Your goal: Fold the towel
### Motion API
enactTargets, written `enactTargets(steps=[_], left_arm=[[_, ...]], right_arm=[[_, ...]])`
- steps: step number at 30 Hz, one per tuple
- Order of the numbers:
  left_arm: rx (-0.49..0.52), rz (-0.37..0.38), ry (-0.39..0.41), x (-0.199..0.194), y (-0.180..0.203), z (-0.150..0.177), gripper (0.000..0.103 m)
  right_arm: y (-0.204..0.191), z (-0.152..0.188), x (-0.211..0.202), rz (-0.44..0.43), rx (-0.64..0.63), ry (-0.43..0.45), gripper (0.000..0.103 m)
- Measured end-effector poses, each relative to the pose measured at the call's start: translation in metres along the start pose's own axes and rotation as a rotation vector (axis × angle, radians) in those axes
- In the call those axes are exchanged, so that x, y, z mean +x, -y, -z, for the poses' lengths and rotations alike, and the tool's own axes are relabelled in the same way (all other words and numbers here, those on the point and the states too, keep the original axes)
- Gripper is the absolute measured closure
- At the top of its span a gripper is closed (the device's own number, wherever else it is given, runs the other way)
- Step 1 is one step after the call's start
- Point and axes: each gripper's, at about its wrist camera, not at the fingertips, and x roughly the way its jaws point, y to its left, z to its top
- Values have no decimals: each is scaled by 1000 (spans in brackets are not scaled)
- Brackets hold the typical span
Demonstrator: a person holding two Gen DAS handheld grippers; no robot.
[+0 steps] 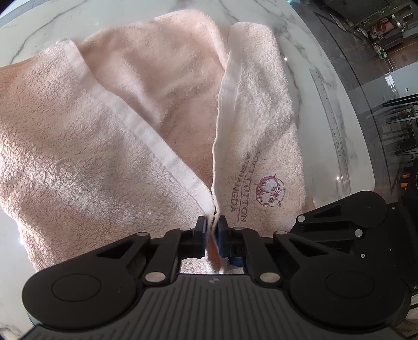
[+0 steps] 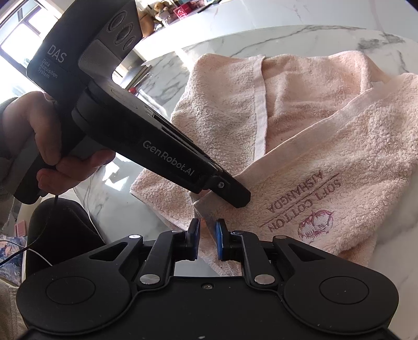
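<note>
Reading "SOFT COTTON" (towel (image 2: 339, 146) embroidery)

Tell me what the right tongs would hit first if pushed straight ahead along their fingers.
The pink towel: its hemmed edge already sits between the right tongs. Just beyond, the left tongs' black finger tip crosses close by, though how near the line is unclear.

Towel (image 1: 109, 146) cut off at left edge, shelf clutter (image 2: 167, 13) too small to identify
</note>
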Motion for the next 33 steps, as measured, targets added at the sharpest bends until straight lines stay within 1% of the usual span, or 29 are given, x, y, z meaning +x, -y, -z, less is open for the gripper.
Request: enactTargets(steps=[3, 5, 6, 7, 8, 11, 13, 15, 19, 22, 23, 28, 31, 33], left_arm=[[1, -6, 26, -4, 1, 1, 99], [-12, 4, 43, -8, -1, 0, 99], [-21, 12, 51, -11, -3, 0, 99], [-28, 19, 61, -14, -4, -1, 99], [-31, 23, 71, -17, -4, -2, 99], [-38, 32, 122, -37, -3, -6, 99], [-46, 46, 153, -48, -3, -9, 99], [-49, 53, 191, -63, -1, -12, 99], [-55, 62, 266, -89, 13, -13, 99], [-66, 74, 319, -109, 24, -10, 99], [-67, 74, 338, -116, 26, -10, 99], [-77, 74, 402, -159, 31, -18, 99], [-71, 71, 431, -183, 38, -17, 99], [-68, 72, 443, -191, 40, -16, 99]], right_arm=[[-2, 0, -1, 16, -5, -4, 85], [-5, 2, -5, 35, -10, -6, 72], [-8, 3, -9, 48, -14, -4, 68], [-10, 5, -13, 55, -15, -1, 61], [-12, 6, -17, 56, -13, 1, 57], [-17, 14, -30, 73, -3, 5, 55], [-20, 19, -38, 115, 13, 3, 55], [-22, 26, -45, 190, 38, 4, 55], [-26, 39, -55, 287, 73, 9, 54], [-24, 45, -54, 347, 140, 28, 48], [-23, 47, -54, 363, 169, 37, 47], [-19, 57, -44, 368, 313, 93, 47], [-21, 62, -38, 374, 389, 144, 47], [-21, 66, -34, 380, 448, 179, 47]])
